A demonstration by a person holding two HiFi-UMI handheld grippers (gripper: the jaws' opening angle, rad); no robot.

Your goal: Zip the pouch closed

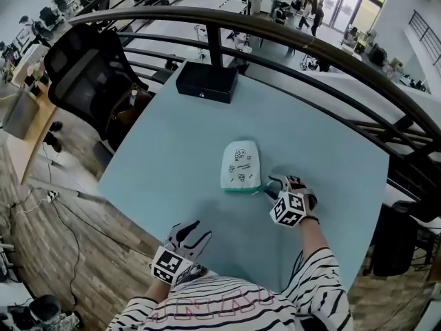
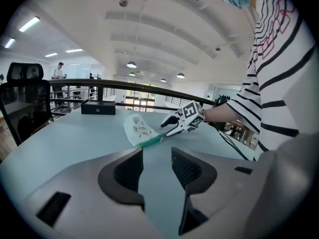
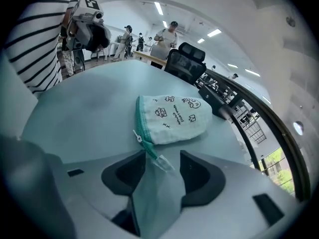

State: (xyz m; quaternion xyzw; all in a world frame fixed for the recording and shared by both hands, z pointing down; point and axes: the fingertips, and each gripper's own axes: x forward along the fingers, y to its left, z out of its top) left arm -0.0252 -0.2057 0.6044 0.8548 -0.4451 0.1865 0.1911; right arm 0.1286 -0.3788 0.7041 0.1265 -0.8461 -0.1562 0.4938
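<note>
On the pale blue desk (image 1: 165,157), near its middle, the pouch (image 1: 240,164) is laid flat with its green zipper edge turned toward the person. The right claw (image 1: 270,187) is held spread at that edge. The clear tab (image 3: 160,162) at the zipper tape's end lies between the jaws unpinched, presumably lined up for a grip. The left claw (image 1: 193,236) is held spread and empty near the desk's front edge, well apart from the pouch, likely ready to steady it.
</note>
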